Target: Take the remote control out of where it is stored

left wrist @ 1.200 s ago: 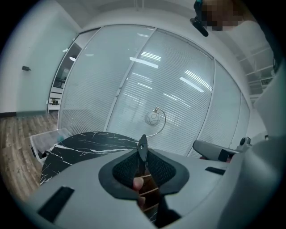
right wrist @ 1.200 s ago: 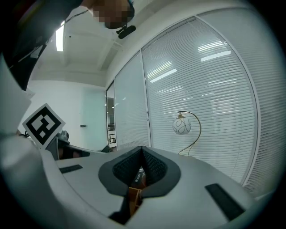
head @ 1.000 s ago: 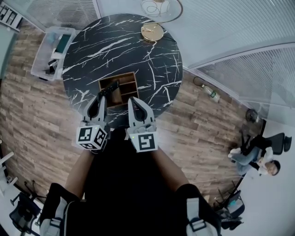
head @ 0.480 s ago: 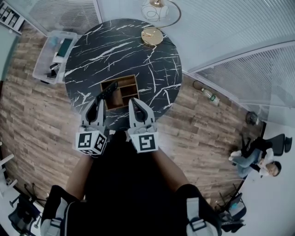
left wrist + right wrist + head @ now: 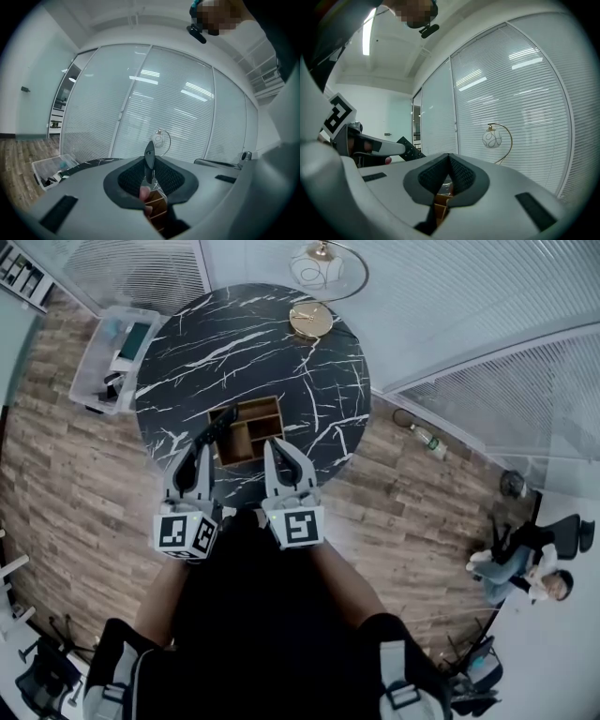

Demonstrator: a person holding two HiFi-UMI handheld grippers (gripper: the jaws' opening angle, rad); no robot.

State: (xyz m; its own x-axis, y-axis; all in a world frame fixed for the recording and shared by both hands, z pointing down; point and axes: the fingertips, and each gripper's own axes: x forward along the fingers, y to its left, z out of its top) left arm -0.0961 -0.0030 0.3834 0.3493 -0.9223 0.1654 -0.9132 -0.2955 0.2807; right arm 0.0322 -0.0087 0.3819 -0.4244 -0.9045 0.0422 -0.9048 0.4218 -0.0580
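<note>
Jaws of the left gripper pinch the remote control by its end, right gripper closed on nothing, so I'd lift straight up clear of the wooden organizer.

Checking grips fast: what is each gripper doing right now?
Left gripper: closed on the remote control.
Right gripper: closed, empty.

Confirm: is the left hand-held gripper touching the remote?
Touching. The left gripper view shows the remote edge-on, clamped between the pads of the left hand-held gripper.
</note>
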